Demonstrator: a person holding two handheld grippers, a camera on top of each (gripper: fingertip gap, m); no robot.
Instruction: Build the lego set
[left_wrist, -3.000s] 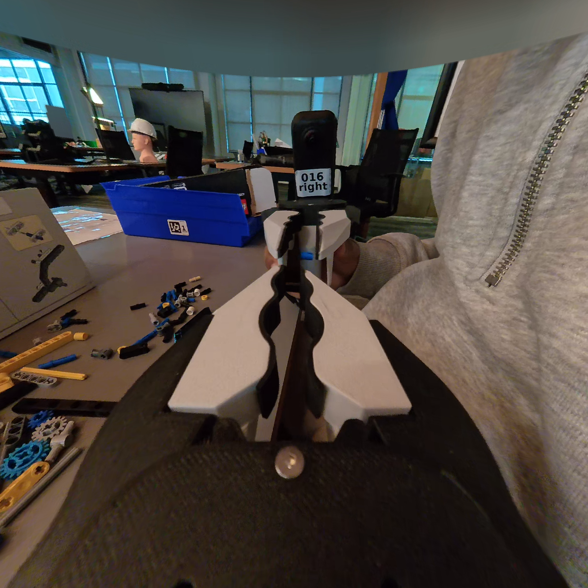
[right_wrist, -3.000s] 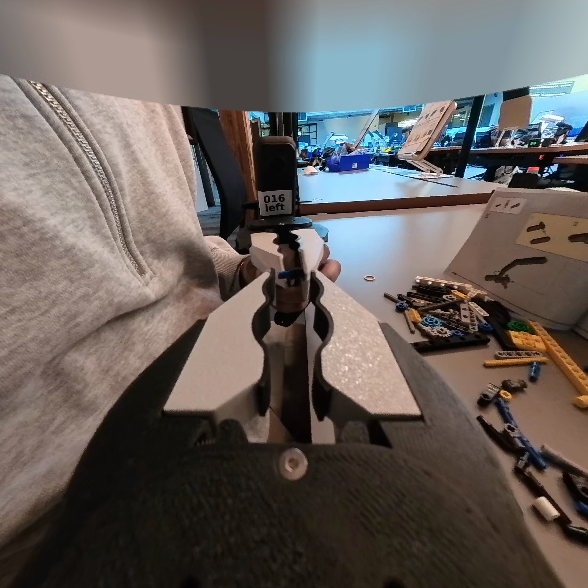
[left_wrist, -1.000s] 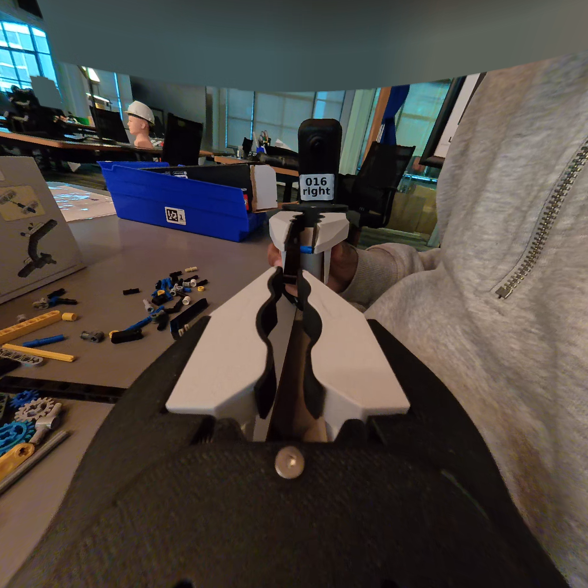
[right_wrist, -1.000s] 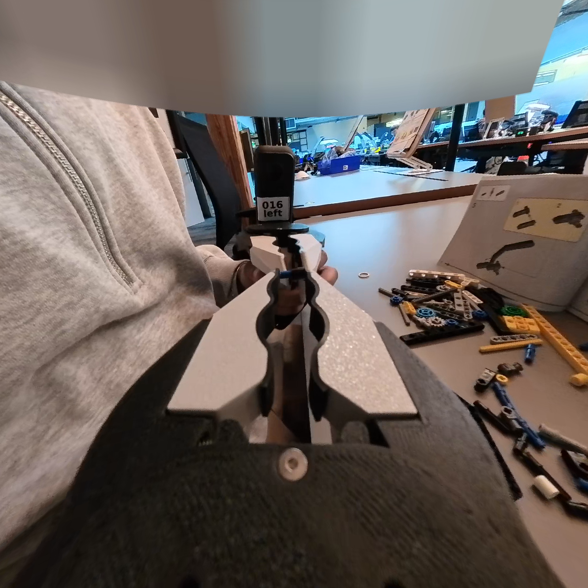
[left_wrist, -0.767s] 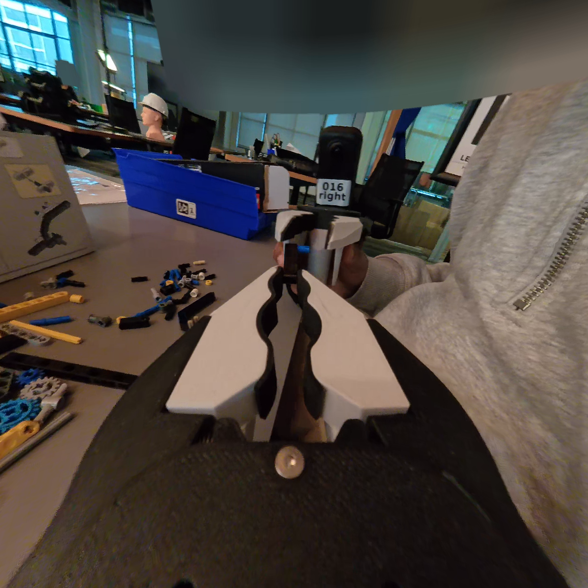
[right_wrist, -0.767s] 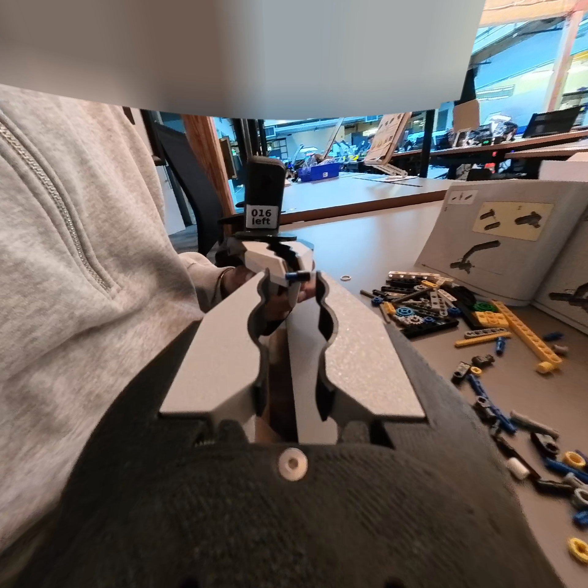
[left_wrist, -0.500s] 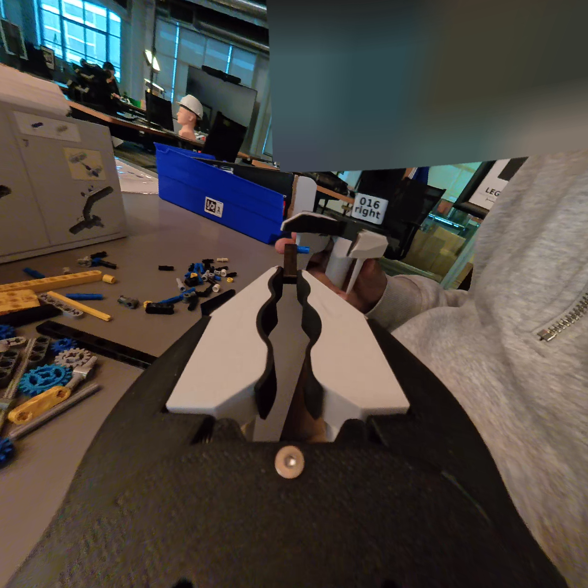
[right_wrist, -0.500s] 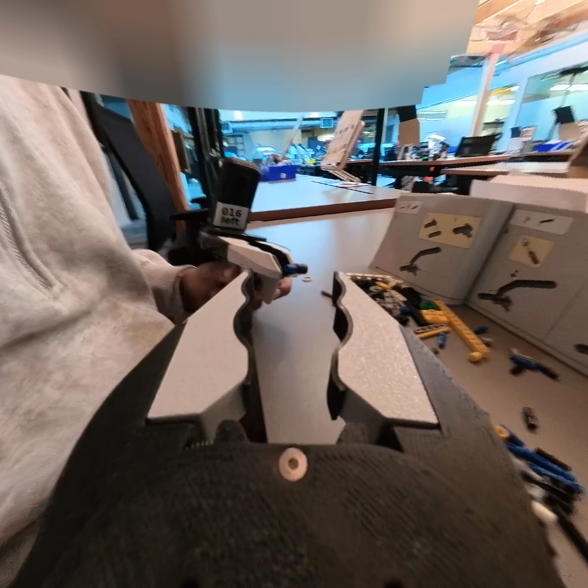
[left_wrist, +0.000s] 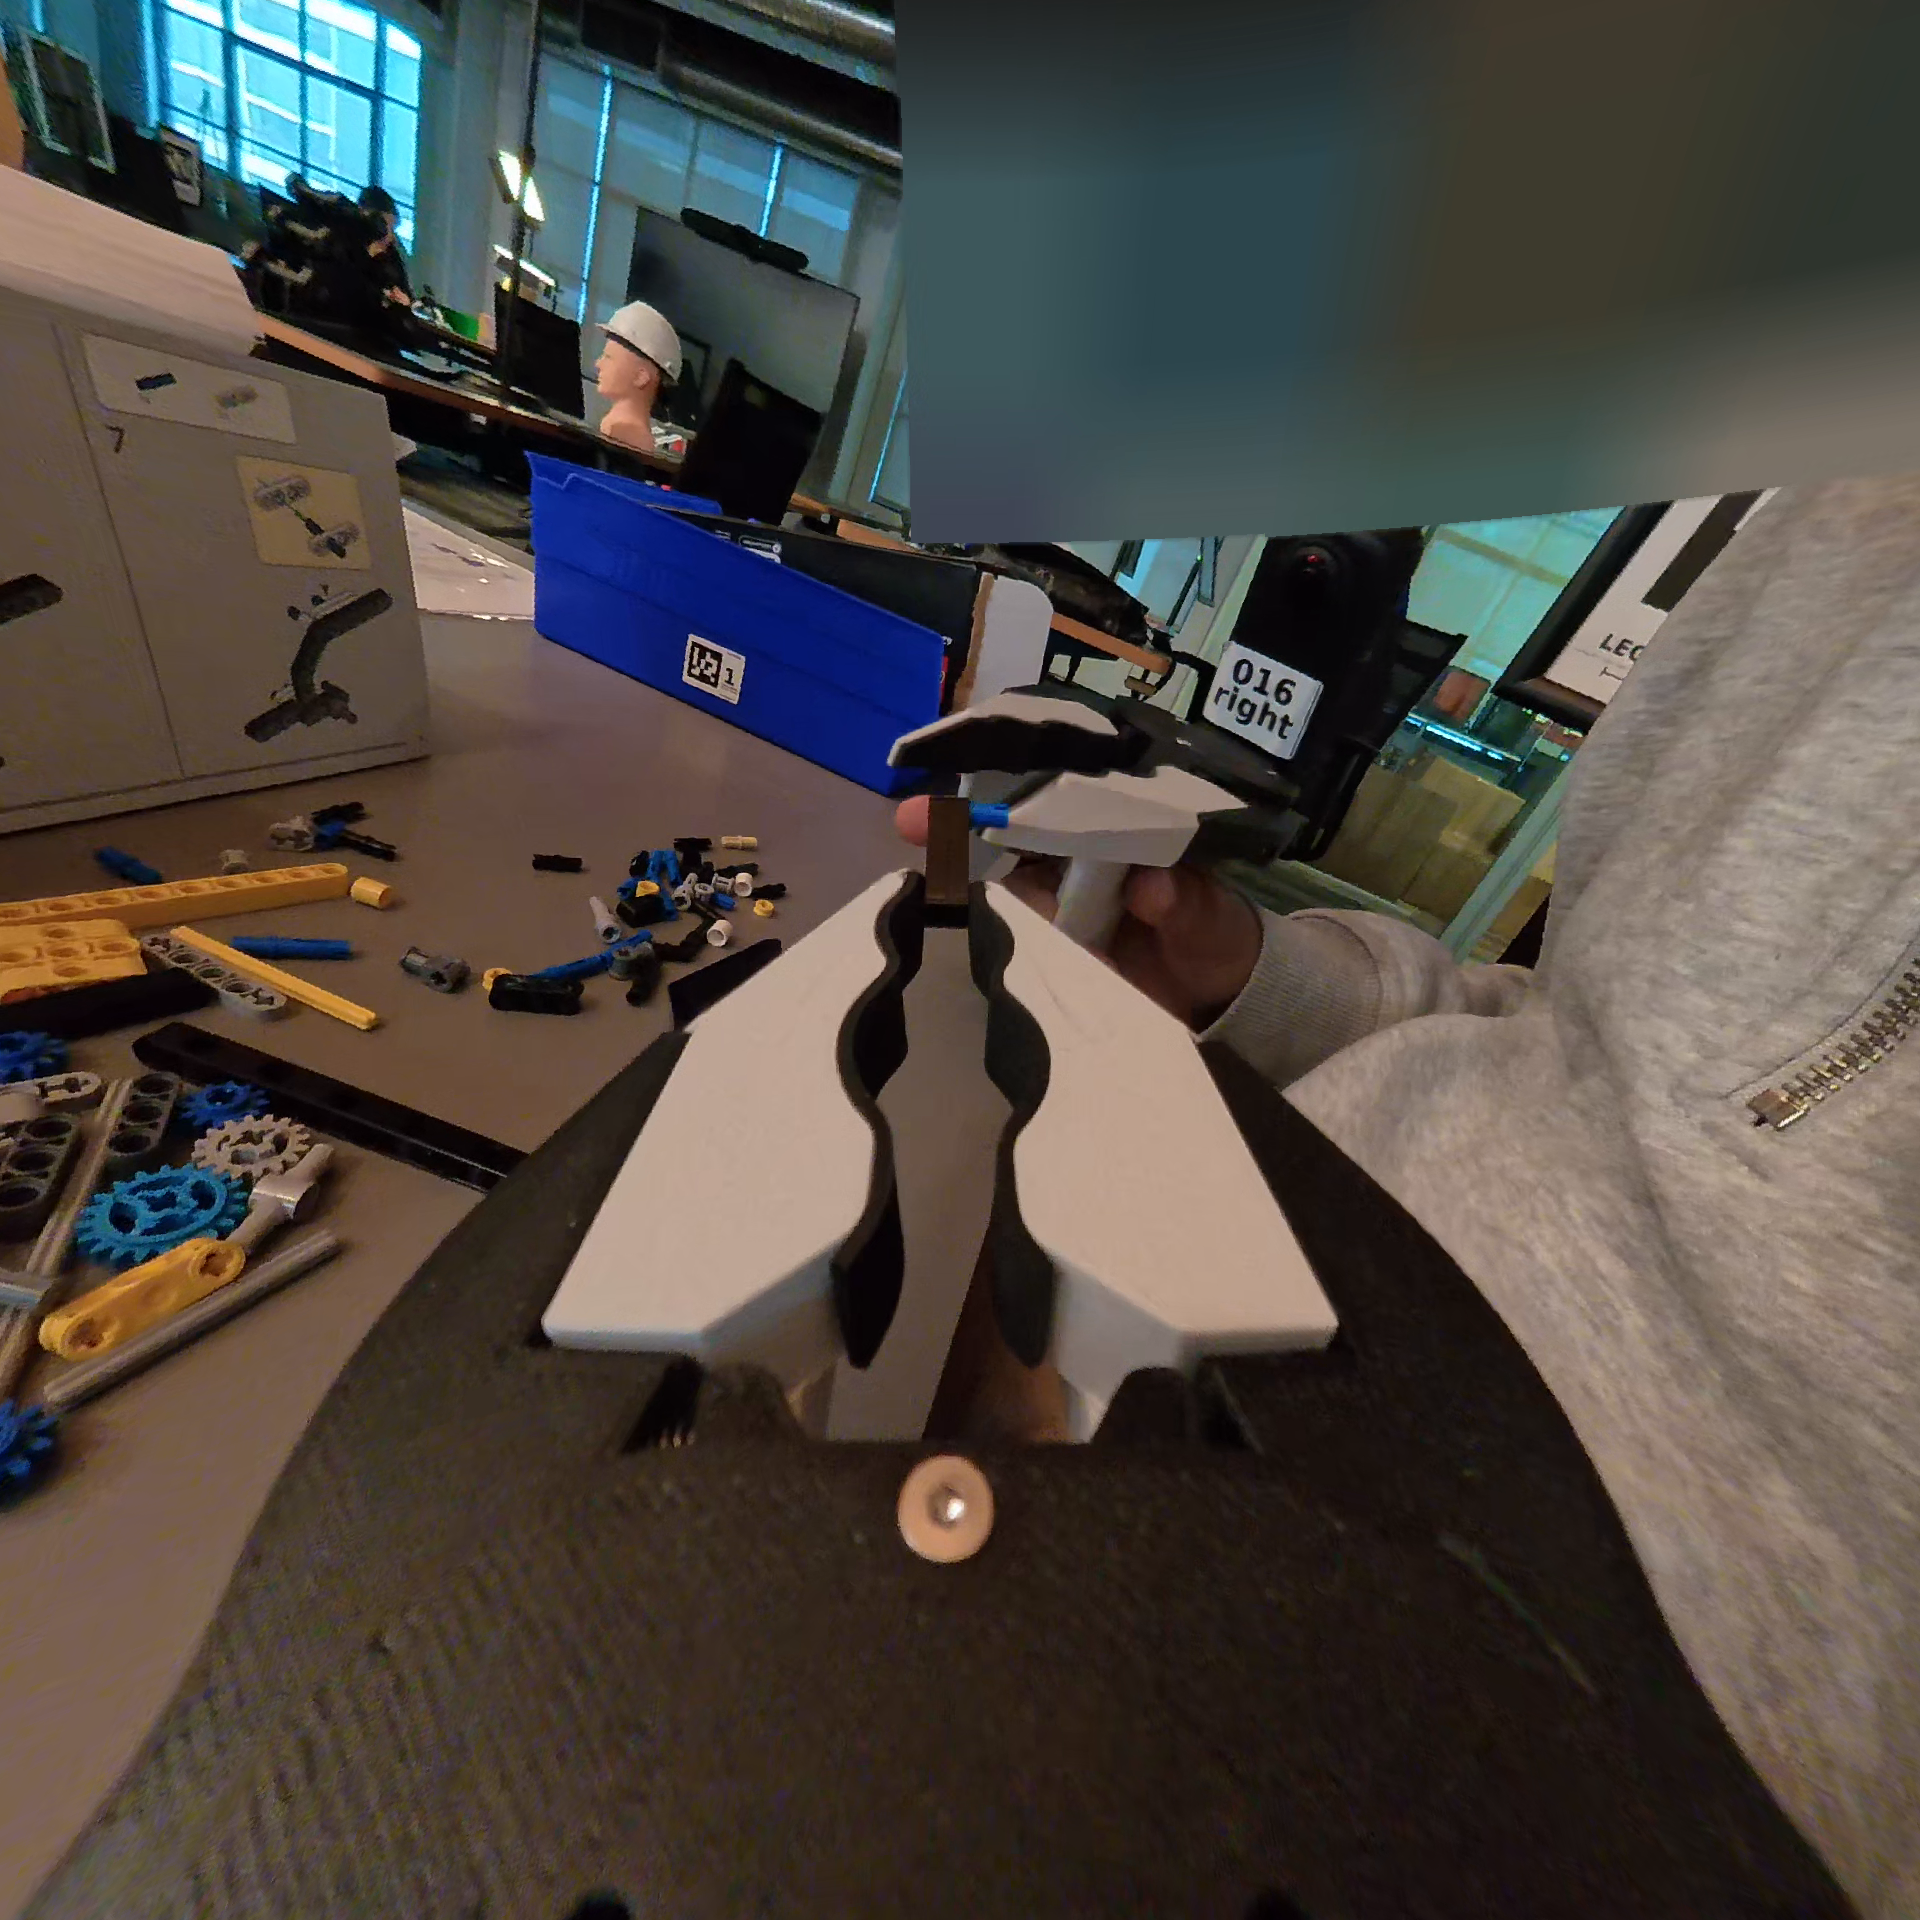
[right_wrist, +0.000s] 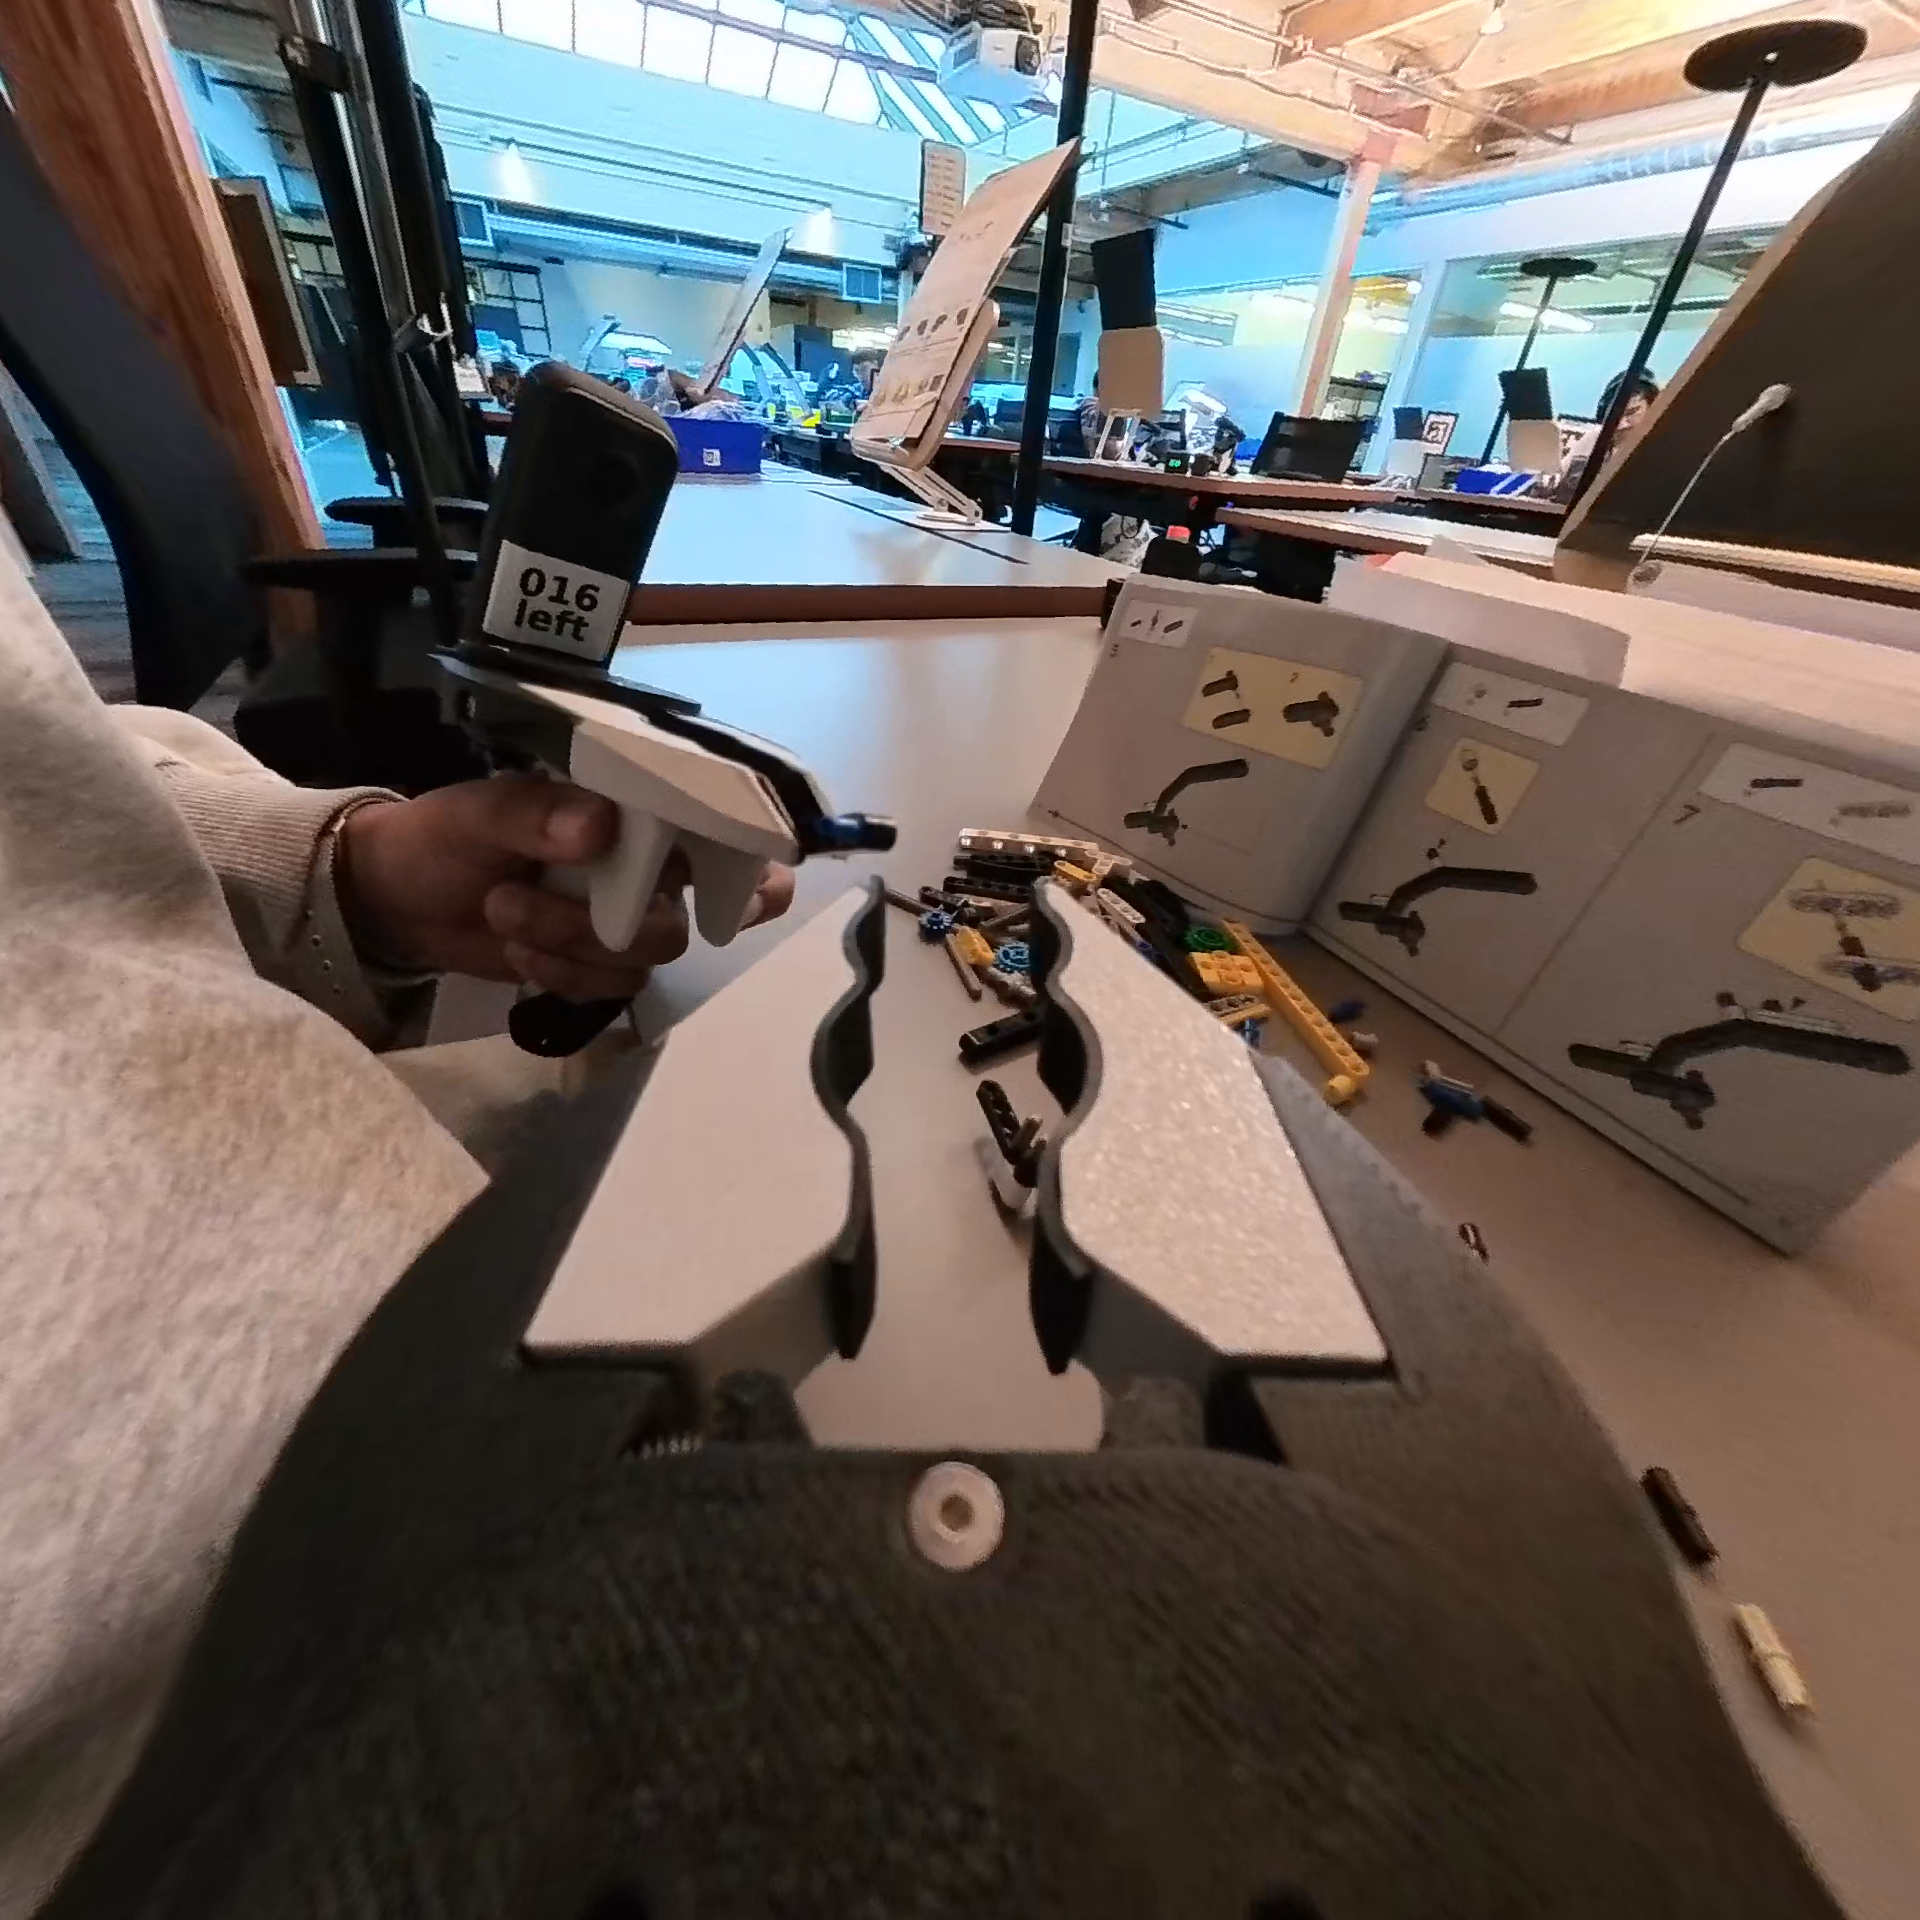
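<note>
The left claw (left_wrist: 943, 902) is pinching a small dark piece (left_wrist: 947, 864) at its very tips, and a blue pin (left_wrist: 987, 814) is sticking out of that piece toward the right claw (right_wrist: 956, 902), which is standing spread open with nothing between its fingers. In the right wrist view the same piece with its blue pin (right_wrist: 850, 829) is poking out of the left claw's nose, held up in the air above the surface (right_wrist: 914, 717), near the person's grey sweatshirt (right_wrist: 156, 1039).

The rest of the set is lying loose on the surface: a yellow beam (left_wrist: 177, 896), blue gears (left_wrist: 156, 1210), a long black beam (left_wrist: 312, 1101) and a scatter of small pins (left_wrist: 675, 894) farther off, with the instruction booklet (right_wrist: 1455, 831) propped open at the far right and a blue bin (left_wrist: 727, 644) beyond.

I'd say the pin has just been pushed in and the right claw is going for the next part. The worry is that grip: the left claw is only catching the piece by a sliver, so any knock or twist could be tipping it out, and a part that small would be bouncing off among the others. The open claw, reaching into that crowded pile, could also be nudging neighbouring pieces away or closing on two at once
</note>
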